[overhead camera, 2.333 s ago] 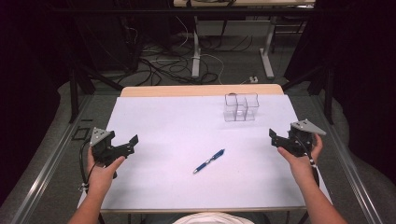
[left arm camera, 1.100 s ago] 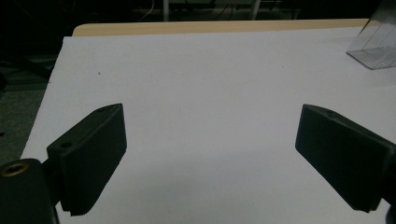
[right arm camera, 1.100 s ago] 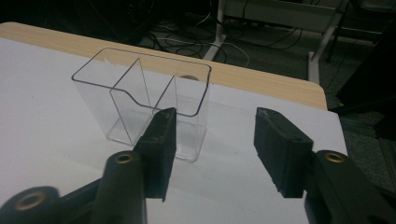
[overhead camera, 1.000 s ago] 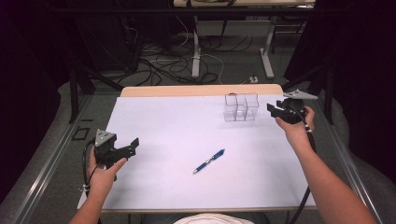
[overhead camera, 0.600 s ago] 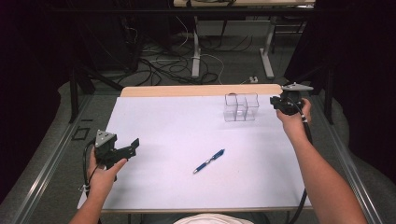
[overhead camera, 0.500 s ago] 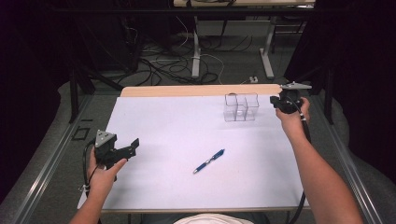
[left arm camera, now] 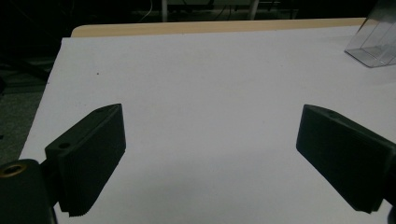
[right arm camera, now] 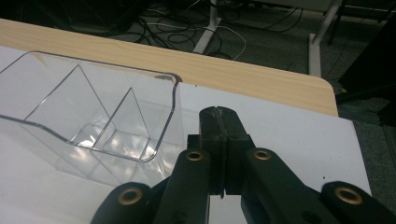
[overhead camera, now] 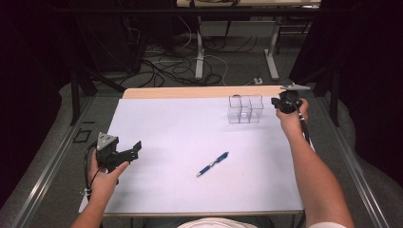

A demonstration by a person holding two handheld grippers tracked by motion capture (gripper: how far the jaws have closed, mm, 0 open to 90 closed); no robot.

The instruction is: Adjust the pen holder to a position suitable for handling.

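Observation:
A clear plastic organizer (overhead camera: 244, 109) with several compartments stands at the far right of the white sheet (overhead camera: 176, 123). My right gripper (overhead camera: 277, 102) sits just to its right, low over the sheet. In the right gripper view its jaws (right arm camera: 218, 116) are pressed together with nothing between them, beside the organizer's (right arm camera: 93, 107) curved corner. A blue pen (overhead camera: 213, 164) lies loose on the sheet near the middle front. My left gripper (overhead camera: 135, 148) hovers at the left edge, open and empty, as the left gripper view (left arm camera: 210, 154) confirms.
The wooden table edge (overhead camera: 190, 91) runs along the far side behind the sheet. The organizer's corner (left arm camera: 376, 44) appears at the top right of the left gripper view. Cables and desk legs lie on the floor beyond the table.
My right hand moved from the front right of the table to the far side, stopping beside the organizer, and its jaws closed. The left hand and the pen stayed put.

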